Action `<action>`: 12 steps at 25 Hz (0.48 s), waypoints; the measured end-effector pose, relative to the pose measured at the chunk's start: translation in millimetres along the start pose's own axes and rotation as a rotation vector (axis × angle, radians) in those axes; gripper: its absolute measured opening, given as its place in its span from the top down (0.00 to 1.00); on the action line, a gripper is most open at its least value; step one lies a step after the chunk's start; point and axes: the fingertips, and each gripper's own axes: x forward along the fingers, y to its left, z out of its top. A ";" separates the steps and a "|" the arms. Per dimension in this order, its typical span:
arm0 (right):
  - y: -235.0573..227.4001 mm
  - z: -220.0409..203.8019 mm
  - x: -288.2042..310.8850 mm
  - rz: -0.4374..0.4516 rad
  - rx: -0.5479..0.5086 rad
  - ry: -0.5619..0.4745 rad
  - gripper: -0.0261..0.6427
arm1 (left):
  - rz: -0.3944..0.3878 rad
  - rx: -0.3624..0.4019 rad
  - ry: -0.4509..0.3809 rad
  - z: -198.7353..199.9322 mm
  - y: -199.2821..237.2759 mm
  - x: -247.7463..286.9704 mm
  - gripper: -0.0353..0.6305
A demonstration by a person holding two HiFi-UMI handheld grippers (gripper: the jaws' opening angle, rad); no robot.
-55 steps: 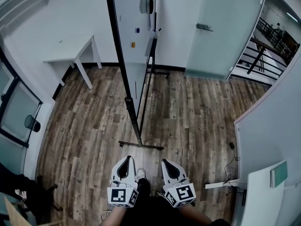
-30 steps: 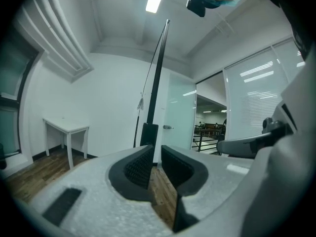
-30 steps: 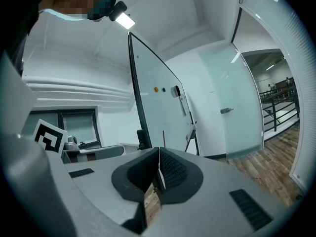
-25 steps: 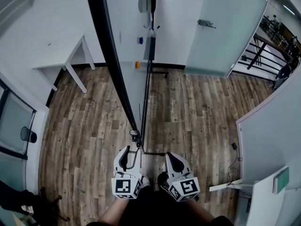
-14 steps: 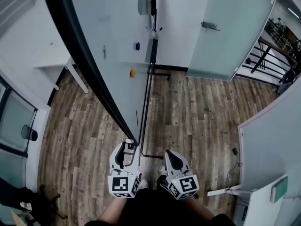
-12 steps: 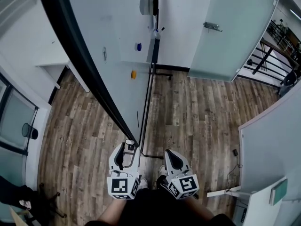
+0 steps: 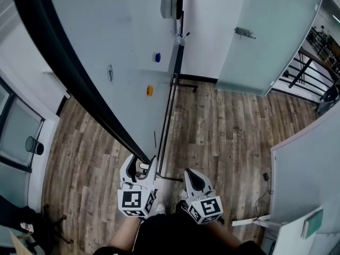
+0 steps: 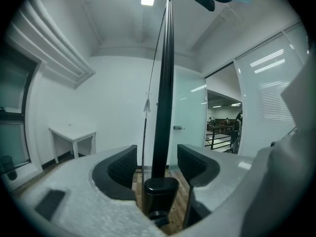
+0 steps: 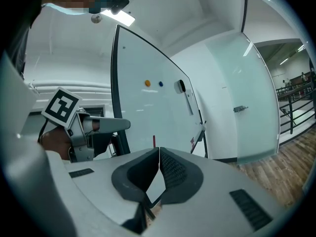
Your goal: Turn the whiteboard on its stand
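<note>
The whiteboard (image 7: 122, 41) stands on its black stand (image 7: 166, 116), with its black-framed near edge (image 7: 79, 89) running down toward me. My left gripper (image 7: 139, 163) is at the frame's lower corner. In the left gripper view that edge (image 8: 165, 83) rises between the jaws of the left gripper (image 8: 157, 154). They have just been opening and stand wide, with gaps on both sides of the frame. My right gripper (image 7: 191, 175) hovers beside it, to the right of the stand. The right gripper (image 9: 158, 152) is shut and holds nothing.
An orange magnet (image 7: 150, 91), a blue magnet (image 7: 157, 57) and a round eraser (image 7: 170, 7) sit on the board. A frosted glass door (image 7: 265, 36) is at the back right, and a white partition (image 7: 308, 158) at the right. Wood flooring (image 7: 228, 132) lies around the stand.
I have come closer to the board, whose face now fills more of the head view. My left gripper moved forward onto the frame's lower corner. The right gripper followed beside it.
</note>
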 end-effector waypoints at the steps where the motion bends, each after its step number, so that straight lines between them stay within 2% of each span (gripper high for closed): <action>1: -1.8 0.2 1.3 0.001 0.000 0.002 0.94 | 0.000 -0.002 0.005 0.1 0.9 4.0 0.56; 12: -12.7 1.4 16.6 0.013 -0.007 0.006 0.94 | 0.010 0.014 0.025 3.7 6.0 31.1 0.56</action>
